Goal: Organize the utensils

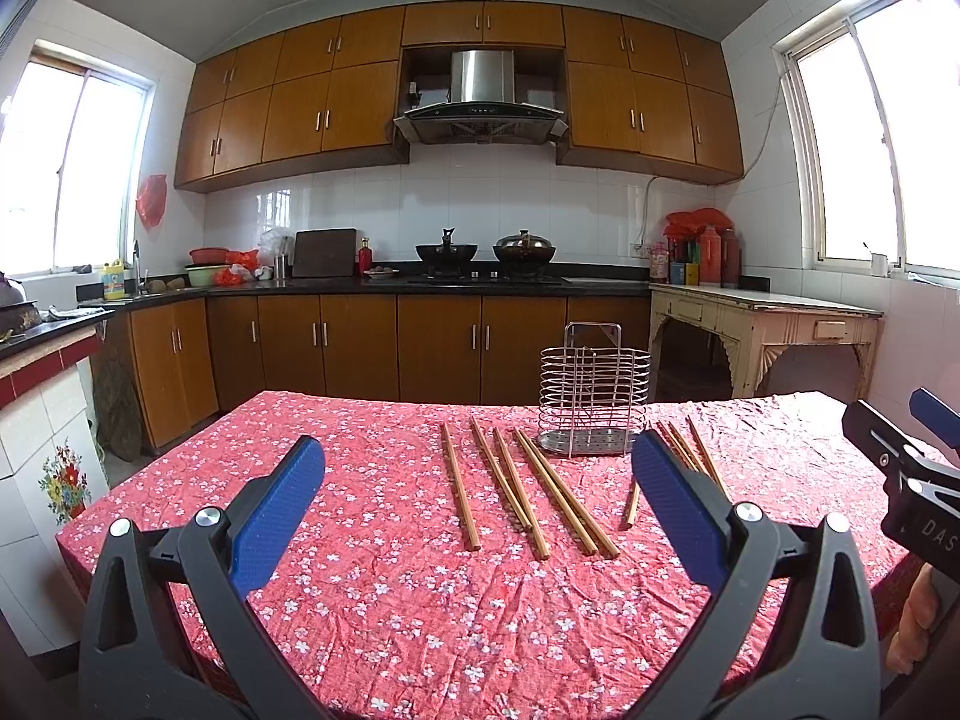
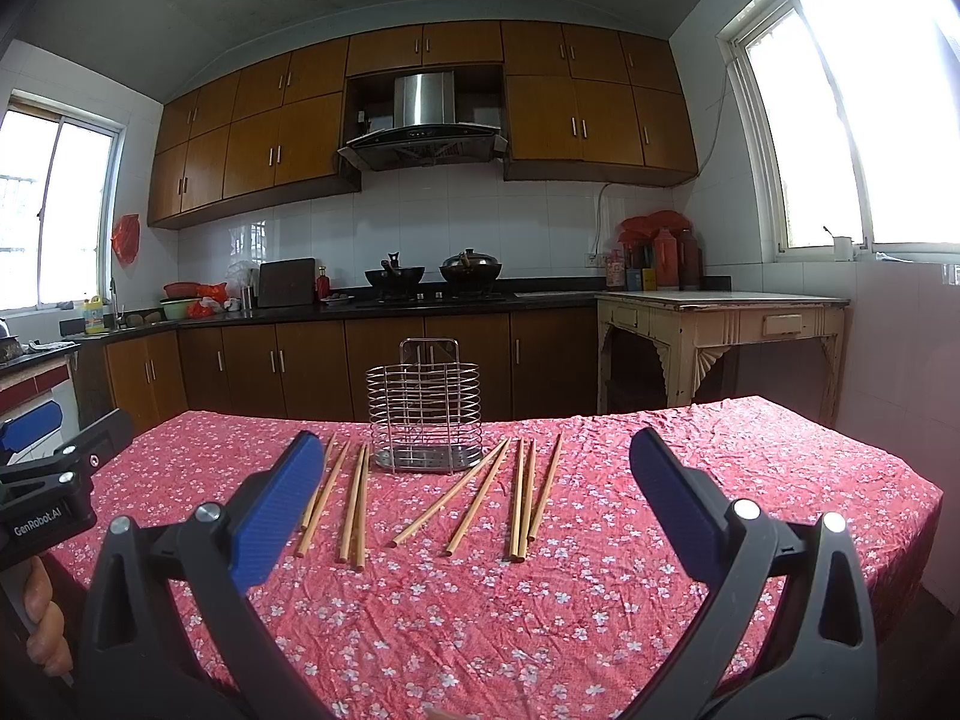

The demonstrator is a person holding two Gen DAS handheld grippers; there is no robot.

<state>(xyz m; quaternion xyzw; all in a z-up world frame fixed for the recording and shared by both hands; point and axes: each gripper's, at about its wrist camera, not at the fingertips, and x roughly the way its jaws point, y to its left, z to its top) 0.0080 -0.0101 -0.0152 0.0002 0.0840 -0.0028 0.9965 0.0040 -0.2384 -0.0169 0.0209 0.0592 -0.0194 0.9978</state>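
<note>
Ten chopsticks point(image 2: 468, 498) ahead of right gripper point(image 2: 474, 480), apart

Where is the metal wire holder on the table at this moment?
The wire holder stands upright toward the far edge of the red floral table; in the right wrist view it sits centrally, with wooden chopsticks lying on the cloth on both sides of it.

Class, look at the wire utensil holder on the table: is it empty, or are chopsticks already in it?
Empty. The wire holder shows only bare wires, and the chopsticks all lie flat on the tablecloth.
</note>
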